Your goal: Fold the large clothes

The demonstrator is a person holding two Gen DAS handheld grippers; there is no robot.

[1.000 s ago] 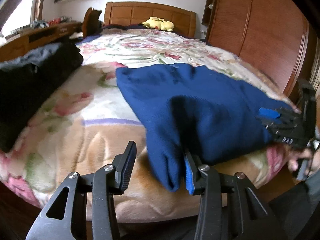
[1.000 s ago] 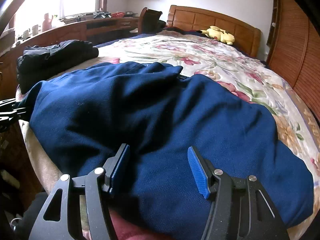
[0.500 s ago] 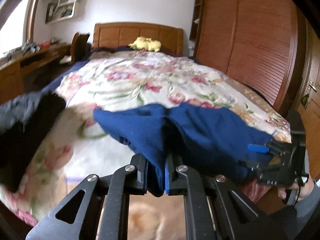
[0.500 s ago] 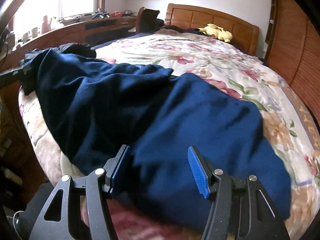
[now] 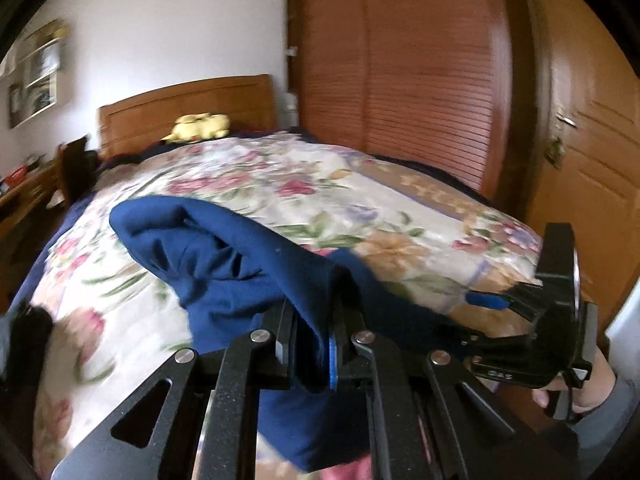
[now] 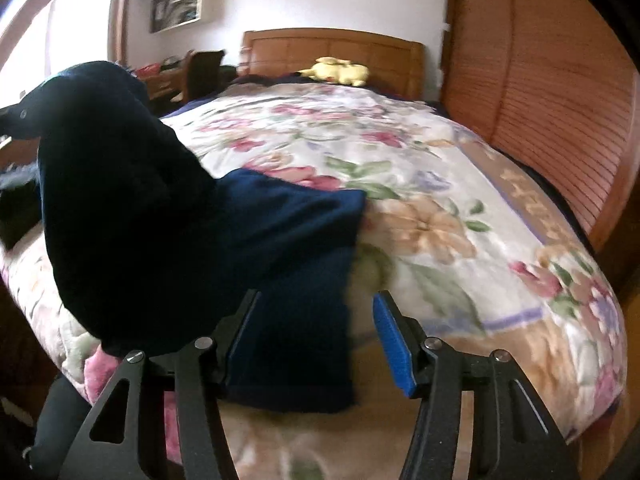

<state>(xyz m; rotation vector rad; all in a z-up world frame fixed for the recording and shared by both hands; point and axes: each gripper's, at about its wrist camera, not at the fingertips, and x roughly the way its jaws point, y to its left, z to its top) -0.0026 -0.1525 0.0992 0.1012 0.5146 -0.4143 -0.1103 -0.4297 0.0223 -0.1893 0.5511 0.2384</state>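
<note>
A navy blue garment (image 5: 224,264) lies near the foot of the bed on a floral blanket (image 5: 280,184). My left gripper (image 5: 316,320) is shut on a fold of its cloth and holds it lifted off the bed. In the right wrist view this raised part (image 6: 112,184) bulges dark at the left, over the flat part (image 6: 288,232). My right gripper (image 6: 316,300) has its jaws closing. The garment's right edge lies between them and the blue pad (image 6: 390,336) stands clear of the cloth. The right gripper (image 5: 480,320) also shows at the right of the left wrist view, in a hand (image 5: 596,380).
A yellow plush toy (image 6: 340,70) lies by the wooden headboard (image 6: 332,48). Louvered wardrobe doors (image 5: 420,100) run along the bed's right side, with a door (image 5: 592,160) beyond them. Black clothes (image 5: 24,328) lie at the bed's left edge. A desk and chair (image 5: 76,164) stand at the left.
The left gripper closed on the garment's edge, then rose and swung right, pulling the cloth up and over itself. The right gripper moved toward the garment's right edge.
</note>
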